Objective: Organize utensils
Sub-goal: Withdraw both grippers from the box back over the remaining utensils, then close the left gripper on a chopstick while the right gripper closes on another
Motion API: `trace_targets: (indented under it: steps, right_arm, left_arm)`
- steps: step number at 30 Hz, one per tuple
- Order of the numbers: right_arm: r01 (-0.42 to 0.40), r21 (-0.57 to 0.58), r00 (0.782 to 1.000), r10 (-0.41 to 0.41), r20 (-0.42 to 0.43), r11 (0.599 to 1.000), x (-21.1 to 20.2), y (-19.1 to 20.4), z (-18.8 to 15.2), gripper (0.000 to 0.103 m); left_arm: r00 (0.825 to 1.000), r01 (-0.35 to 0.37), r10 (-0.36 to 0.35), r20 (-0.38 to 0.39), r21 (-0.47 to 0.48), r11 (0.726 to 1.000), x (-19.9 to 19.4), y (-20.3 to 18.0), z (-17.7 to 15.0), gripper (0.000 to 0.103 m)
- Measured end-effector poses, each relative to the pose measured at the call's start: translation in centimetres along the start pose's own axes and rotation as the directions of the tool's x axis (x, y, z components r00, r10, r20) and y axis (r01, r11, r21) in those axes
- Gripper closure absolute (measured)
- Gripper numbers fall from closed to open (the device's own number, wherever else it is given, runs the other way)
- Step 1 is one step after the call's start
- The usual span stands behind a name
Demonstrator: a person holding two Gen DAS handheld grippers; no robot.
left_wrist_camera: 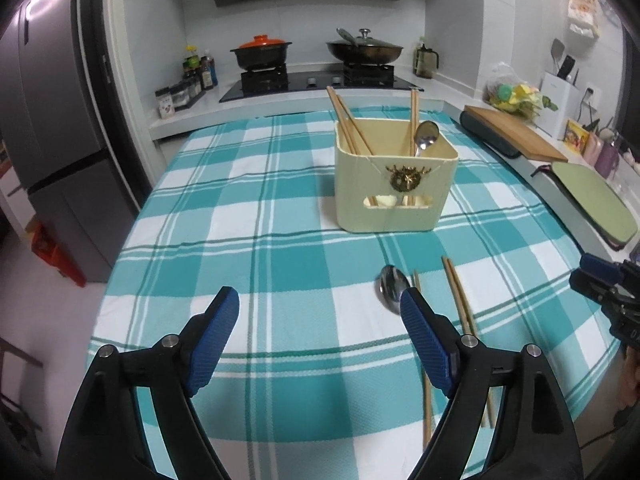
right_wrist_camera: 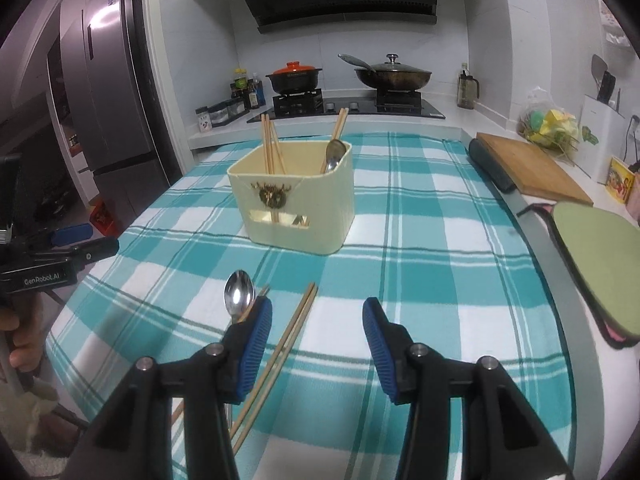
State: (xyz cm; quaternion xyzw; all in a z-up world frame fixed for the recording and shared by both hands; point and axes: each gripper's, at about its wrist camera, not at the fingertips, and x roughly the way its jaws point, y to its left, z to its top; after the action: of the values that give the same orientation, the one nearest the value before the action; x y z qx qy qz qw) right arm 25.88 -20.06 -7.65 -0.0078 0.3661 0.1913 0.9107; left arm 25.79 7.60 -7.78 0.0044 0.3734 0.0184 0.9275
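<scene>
Two hand-held grippers are in my hands above a table covered in a teal and white checked tablecloth (left_wrist_camera: 280,208). My left gripper (left_wrist_camera: 320,312) has its blue-padded jaws spread wide with nothing between them. My right gripper (right_wrist_camera: 318,324) is likewise spread apart and holds nothing. Just beside my left gripper's right-hand pad lies a steel spoon (left_wrist_camera: 392,288), bowl pointing away from me, with a single wooden chopstick (left_wrist_camera: 427,400) close alongside it. A pair of wooden chopsticks (right_wrist_camera: 280,356) lies on the cloth between my right gripper's fingers, nearer the left-hand pad. Farther ahead of both grippers, well apart from the loose utensils, stands a cream utensil holder (right_wrist_camera: 296,204) with a brass emblem on its front; it contains several upright chopsticks (left_wrist_camera: 348,124) and a second spoon (left_wrist_camera: 426,136) leaning against its right side.
</scene>
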Motion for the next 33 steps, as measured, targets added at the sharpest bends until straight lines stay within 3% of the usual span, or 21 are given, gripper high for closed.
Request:
trace_targets:
  steps: [3, 9, 13, 20, 26, 29, 33]
  right_arm:
    - [0.015, 0.017, 1.0, -0.015, -0.006, 1.0, -0.5, 0.1, -2.1, 0.055]
    - [0.063, 0.072, 0.998, -0.062, -0.019, 0.995, -1.1, 0.2, -7.2, 0.055]
    - [0.08, 0.104, 0.995, -0.073, -0.066, 0.991, 0.2, 0.2, -10.6, 0.055]
    - [0.066, 0.11, 0.995, -0.057, -0.083, 0.992, 1.4, 0.9, -11.9, 0.055]
    - [0.025, 0.101, 0.993, -0.013, -0.116, 0.995, 3.7, 1.8, -10.2, 0.069]
    - [-0.012, 0.123, 0.989, 0.03, -0.143, 0.992, 5.1, 2.0, -9.5, 0.077]
    - [-0.04, 0.125, 0.984, 0.061, -0.167, 0.991, 6.8, 2.8, -9.0, 0.079]
  left_arm:
    - [1.0, 0.016, -0.016, -0.014, -0.024, 1.0, 0.3, 0.1, -2.3, 0.014]
    - [0.987, 0.105, -0.12, -0.109, -0.135, 0.985, 2.7, 0.2, -9.1, 0.014]
    - [0.978, 0.124, -0.146, -0.148, -0.146, 0.981, 3.6, -1.2, -11.4, 0.014]
    - [0.98, 0.138, -0.152, -0.131, -0.111, 0.984, 5.0, -2.8, -10.4, 0.014]
    - [0.985, 0.136, -0.136, -0.109, -0.01, 0.991, 6.9, -5.2, -8.7, 0.017]
    - [0.985, 0.125, -0.119, -0.122, 0.042, 0.991, 7.9, -6.3, -8.6, 0.024]
    - [0.984, 0.111, -0.099, -0.146, 0.074, 0.991, 8.8, -6.9, -9.3, 0.035]
